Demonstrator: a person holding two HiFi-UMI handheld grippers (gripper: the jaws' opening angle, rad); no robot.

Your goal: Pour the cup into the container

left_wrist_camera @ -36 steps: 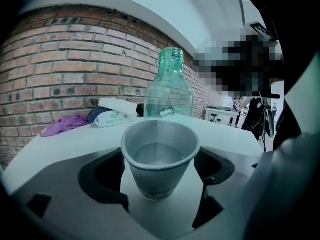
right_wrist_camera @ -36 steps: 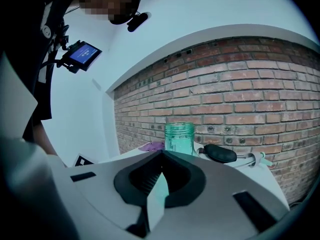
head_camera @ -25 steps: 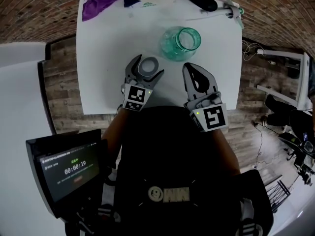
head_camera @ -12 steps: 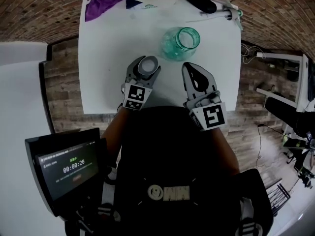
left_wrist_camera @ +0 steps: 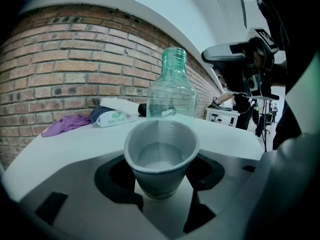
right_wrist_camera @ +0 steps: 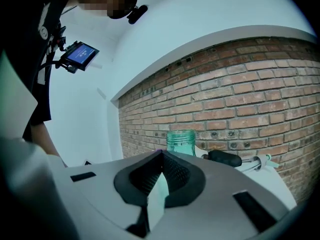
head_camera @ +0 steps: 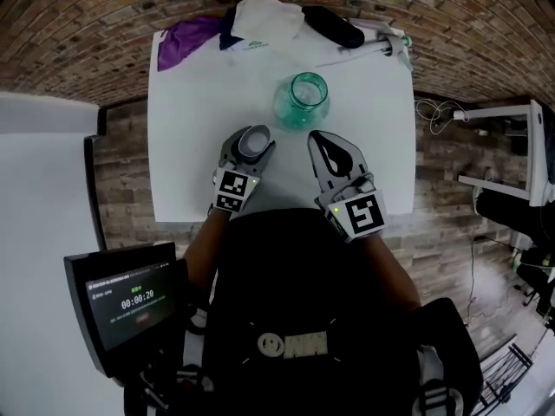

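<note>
A grey paper cup (head_camera: 251,146) with clear liquid stands on the white table (head_camera: 191,128). My left gripper (head_camera: 254,133) has just been closing its jaws around it, and their pads now press the cup's sides (left_wrist_camera: 161,156). A green-tinted glass jar (head_camera: 302,100) stands open-mouthed just beyond the cup and a little to its right; it also rises behind the cup in the left gripper view (left_wrist_camera: 171,96). My right gripper (head_camera: 314,134) hovers to the right of the cup, near the jar, its tips together (right_wrist_camera: 161,152) and nothing between them. The jar (right_wrist_camera: 181,142) shows past those tips.
At the table's far edge lie a purple cloth (head_camera: 186,33), a white wipes packet (head_camera: 264,17), a black object (head_camera: 334,26) and a white tool (head_camera: 381,42). A tablet (head_camera: 130,302) showing a timer sits low on the left. A brick wall runs behind the table.
The left jaws have drawn in against the cup, which has stayed where it stood. The head view has shifted a little; the right gripper has barely moved.
</note>
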